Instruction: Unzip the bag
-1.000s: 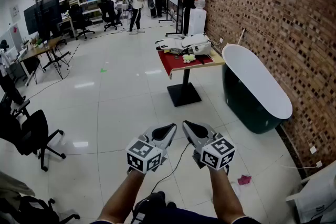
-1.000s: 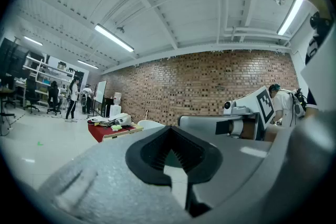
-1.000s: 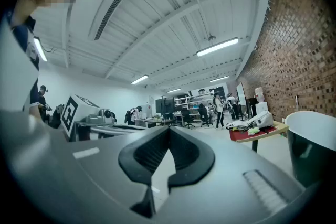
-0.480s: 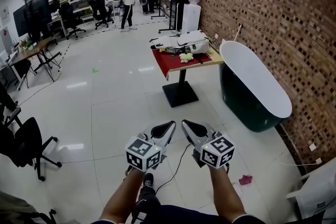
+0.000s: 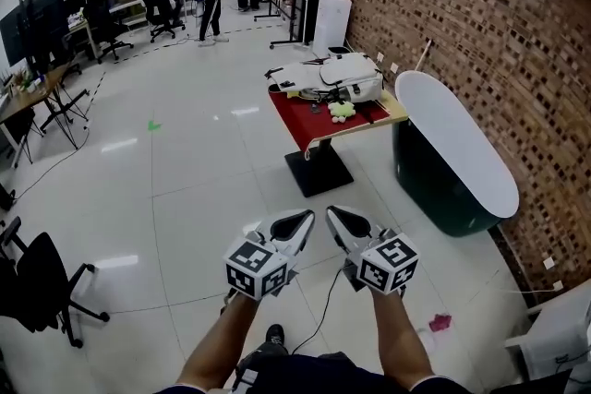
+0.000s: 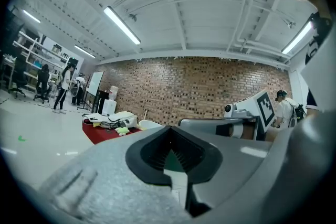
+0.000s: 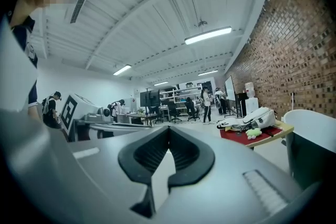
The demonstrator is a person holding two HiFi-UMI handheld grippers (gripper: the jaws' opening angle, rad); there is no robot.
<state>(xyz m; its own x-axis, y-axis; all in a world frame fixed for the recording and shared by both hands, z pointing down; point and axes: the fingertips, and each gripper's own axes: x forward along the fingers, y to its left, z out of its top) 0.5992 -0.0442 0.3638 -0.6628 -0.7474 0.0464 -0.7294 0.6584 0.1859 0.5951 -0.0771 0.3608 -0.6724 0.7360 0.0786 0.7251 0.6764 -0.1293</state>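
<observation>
Down near the person's body, the left gripper point(image 5: 297, 222) and right gripper point(image 5: 338, 219) ride side by side, each with jaws pressed together on nothing, 2 empty tools. Ahead across bare floor, the red-topped table point(image 5: 314, 123) sits nearer than 1 second ago, so the walk-up is under way and unzipping hasn't begun. On it lies the white bag point(image 5: 346, 77), well apart from both grippers; its zipper looks shut, though it's too small to be sure.

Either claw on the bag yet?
No, the white backpack lies on the red-topped table across the floor, while the left claw and right claw are far short of it.
</observation>
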